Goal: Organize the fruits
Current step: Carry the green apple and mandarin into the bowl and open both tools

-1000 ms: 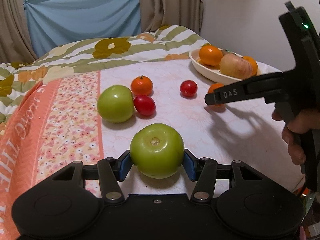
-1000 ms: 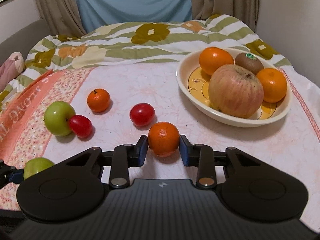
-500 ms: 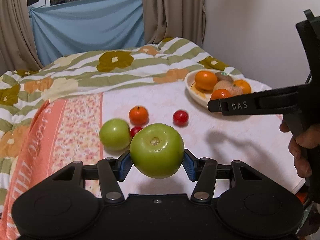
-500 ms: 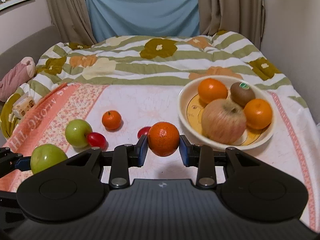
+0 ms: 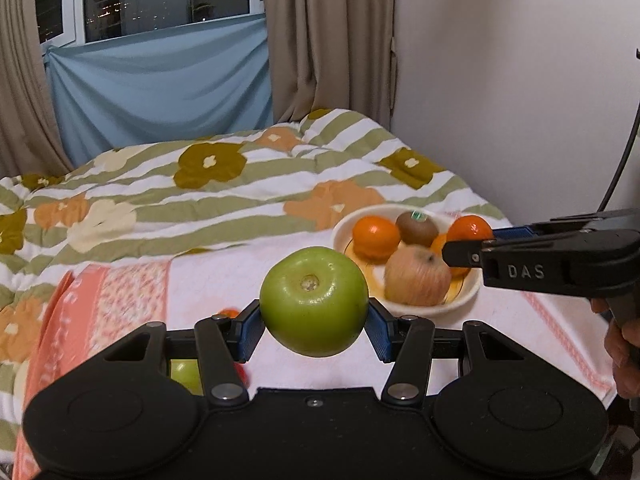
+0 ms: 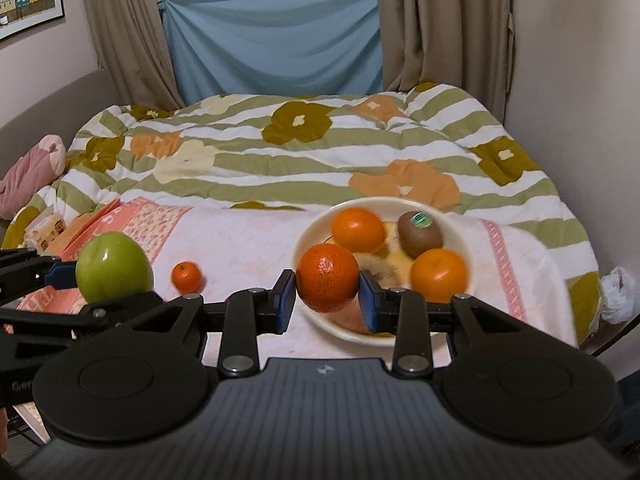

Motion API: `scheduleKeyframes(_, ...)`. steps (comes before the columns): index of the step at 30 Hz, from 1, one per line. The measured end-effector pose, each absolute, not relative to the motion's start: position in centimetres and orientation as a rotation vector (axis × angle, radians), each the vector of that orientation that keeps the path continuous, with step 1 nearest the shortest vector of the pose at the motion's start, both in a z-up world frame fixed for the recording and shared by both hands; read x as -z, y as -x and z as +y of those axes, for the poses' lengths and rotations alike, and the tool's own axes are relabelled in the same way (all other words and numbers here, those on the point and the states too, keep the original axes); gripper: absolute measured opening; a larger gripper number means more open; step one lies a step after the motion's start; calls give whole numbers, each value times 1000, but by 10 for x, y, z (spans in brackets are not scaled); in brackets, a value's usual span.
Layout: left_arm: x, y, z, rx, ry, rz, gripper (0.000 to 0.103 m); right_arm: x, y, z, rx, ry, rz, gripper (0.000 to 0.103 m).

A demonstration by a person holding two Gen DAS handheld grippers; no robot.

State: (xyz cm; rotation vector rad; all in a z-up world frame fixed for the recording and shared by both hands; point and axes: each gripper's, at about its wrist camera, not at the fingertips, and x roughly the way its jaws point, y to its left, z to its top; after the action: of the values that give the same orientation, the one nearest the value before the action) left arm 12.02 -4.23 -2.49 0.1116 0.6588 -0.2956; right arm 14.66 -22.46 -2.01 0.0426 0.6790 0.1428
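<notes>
My left gripper (image 5: pixel 314 332) is shut on a green apple (image 5: pixel 314 301) and holds it in the air above the bedspread, left of the cream bowl (image 5: pixel 460 305). My right gripper (image 6: pixel 327 300) is shut on a mandarin (image 6: pixel 327 278) and holds it over the near left rim of the bowl (image 6: pixel 470 240). The bowl holds two oranges (image 6: pixel 358 229), a kiwi (image 6: pixel 420 233) and a pale red apple (image 5: pixel 418 276). The held green apple also shows at the left of the right wrist view (image 6: pixel 114 266).
A small mandarin (image 6: pixel 187 277) lies on the white cloth left of the bowl. A second green apple (image 5: pixel 185 374) and a red fruit (image 5: pixel 242 372) peek out behind my left gripper's fingers. A wall stands close on the right.
Both grippers have risen from the cloth with their fruit and moved toward the bowl. The mandarin now hangs over the bowl's rim.
</notes>
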Motion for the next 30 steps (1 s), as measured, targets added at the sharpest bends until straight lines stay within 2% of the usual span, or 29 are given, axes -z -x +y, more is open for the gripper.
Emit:
scheduleKeyframes(14, 47, -207, -99, 288, -92, 726, 58, 38, -219, -292, -184, -43, 722, 49)
scheduleKeyframes(30, 87, -273, -124, 230, -44, 870, 58, 73, -266, -317, -253, -35, 782, 49)
